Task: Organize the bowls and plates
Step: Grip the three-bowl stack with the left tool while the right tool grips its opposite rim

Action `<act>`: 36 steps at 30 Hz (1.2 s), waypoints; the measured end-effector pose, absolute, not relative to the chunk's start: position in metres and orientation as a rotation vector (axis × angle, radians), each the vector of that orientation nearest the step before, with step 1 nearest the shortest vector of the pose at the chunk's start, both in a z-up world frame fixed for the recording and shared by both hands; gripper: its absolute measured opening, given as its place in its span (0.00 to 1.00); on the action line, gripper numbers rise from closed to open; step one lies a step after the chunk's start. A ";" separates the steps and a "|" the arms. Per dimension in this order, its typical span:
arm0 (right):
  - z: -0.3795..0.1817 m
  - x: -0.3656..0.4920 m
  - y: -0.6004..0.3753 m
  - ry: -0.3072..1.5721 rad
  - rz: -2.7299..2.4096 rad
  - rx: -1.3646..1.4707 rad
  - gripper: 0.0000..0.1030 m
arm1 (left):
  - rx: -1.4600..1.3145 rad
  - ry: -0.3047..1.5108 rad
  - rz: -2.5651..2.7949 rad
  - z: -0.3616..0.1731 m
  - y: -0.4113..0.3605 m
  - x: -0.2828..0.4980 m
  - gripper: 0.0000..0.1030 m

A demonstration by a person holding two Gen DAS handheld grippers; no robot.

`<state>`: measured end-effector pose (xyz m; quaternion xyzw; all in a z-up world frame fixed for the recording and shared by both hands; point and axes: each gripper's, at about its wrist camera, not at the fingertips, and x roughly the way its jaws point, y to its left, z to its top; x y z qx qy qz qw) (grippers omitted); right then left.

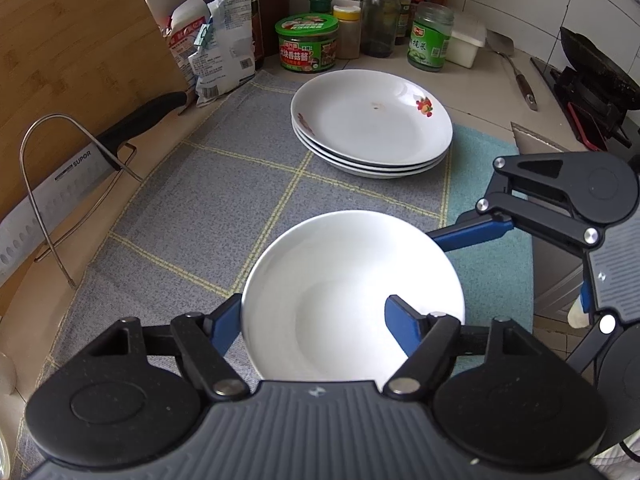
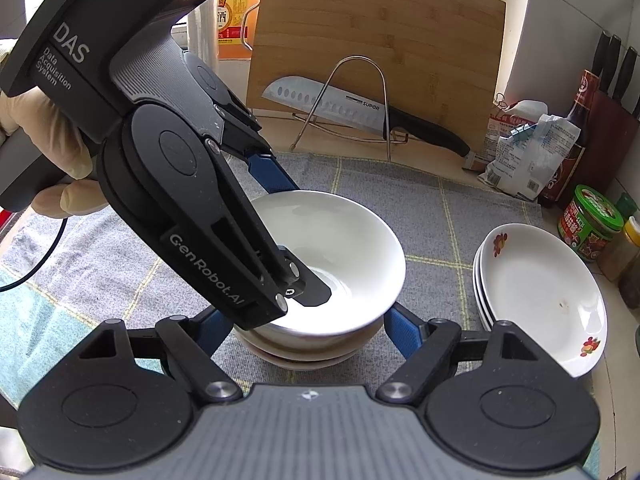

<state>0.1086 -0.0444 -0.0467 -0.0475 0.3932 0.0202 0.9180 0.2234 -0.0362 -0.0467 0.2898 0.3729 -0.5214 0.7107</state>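
A white bowl [image 1: 352, 292] [image 2: 344, 256] sits on top of a short stack of bowls [image 2: 312, 350] on the grey checked mat [image 1: 208, 208]. My left gripper [image 1: 312, 320] straddles the bowl's near rim, one blue finger outside it and one inside; in the right wrist view [image 2: 280, 236] its jaws look open, not pinching the wall. My right gripper [image 2: 308, 332] is open with a blue finger on each side of the bowl stack, and shows in the left wrist view [image 1: 472, 232] at the bowl's right. A stack of three floral plates [image 1: 372, 124] [image 2: 540, 296] lies beyond.
A cutting board [image 2: 376, 52] and a Supor knife [image 2: 332, 104] on a wire rack [image 1: 60, 184] stand at the mat's far edge. Jars, bottles and bags [image 1: 308, 44] crowd the wall. A wok on the stove [image 1: 592, 68] and a spatula [image 1: 520, 76] lie to the right.
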 end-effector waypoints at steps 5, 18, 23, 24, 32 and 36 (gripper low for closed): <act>-0.039 0.105 -0.045 0.756 0.051 -0.097 1.00 | 0.561 0.783 -1.156 -0.036 -0.022 0.226 0.88; -0.057 0.093 -0.062 0.798 0.080 -0.106 1.00 | 0.395 0.683 -1.035 -0.027 0.042 0.200 0.97; -0.071 0.094 -0.076 0.835 0.130 -0.134 1.00 | 0.359 0.746 -0.985 -0.048 0.048 0.181 0.97; -0.074 0.095 -0.078 0.842 0.146 -0.135 1.00 | 0.350 0.766 -0.967 -0.054 0.048 0.179 0.97; -0.093 0.102 -0.102 0.868 0.282 -0.186 1.00 | 0.256 0.851 -0.774 -0.087 0.038 0.172 0.97; -0.100 0.107 -0.113 0.876 0.344 -0.222 1.00 | 0.244 0.881 -0.699 -0.101 0.027 0.169 0.97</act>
